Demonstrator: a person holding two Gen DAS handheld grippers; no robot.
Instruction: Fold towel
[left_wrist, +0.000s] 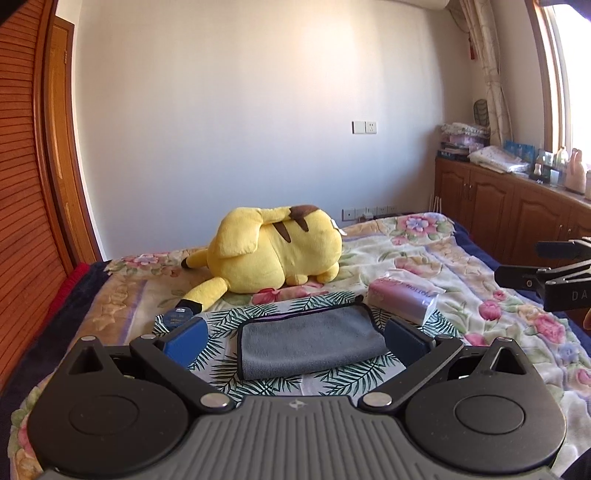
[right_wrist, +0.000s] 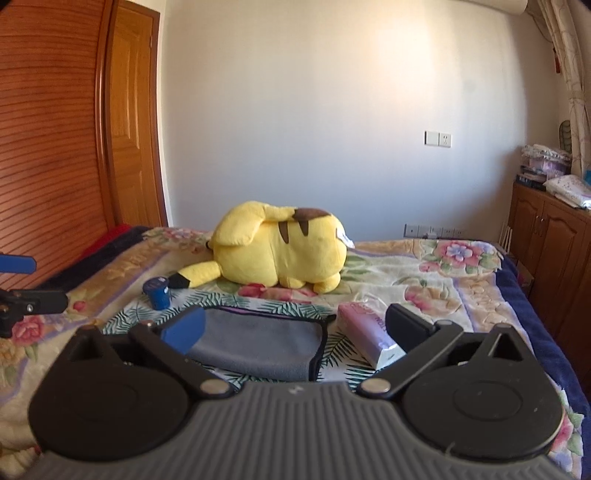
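Currently positioned above the near edge of the bed, with both tools held back from the work. Left gripper (left_wrist: 295, 339): fingers spread wide apart, nothing between them, framing the grey towel (left_wrist: 310, 339) on either side, which suggests alignment for a grasp or a retreat after release; cannot tell which. Right gripper (right_wrist: 293, 328): fingers likewise spread wide, empty, offset toward the towel's right edge. Towel: lying flat on the leaf-print cloth (left_wrist: 229, 321), apparently already doubled over, black-trimmed edge visible along the far side and at the right. Judged as partly or fully folded; layer count not readable. Pink tissue pack (left_wrist: 402, 299): just beside the towel's right end, a possible snag for the right fingers. Blue cup (right_wrist: 157, 291): near the far left corner. Yellow plush toy (left_wrist: 275, 251): well behind, outside the working area.
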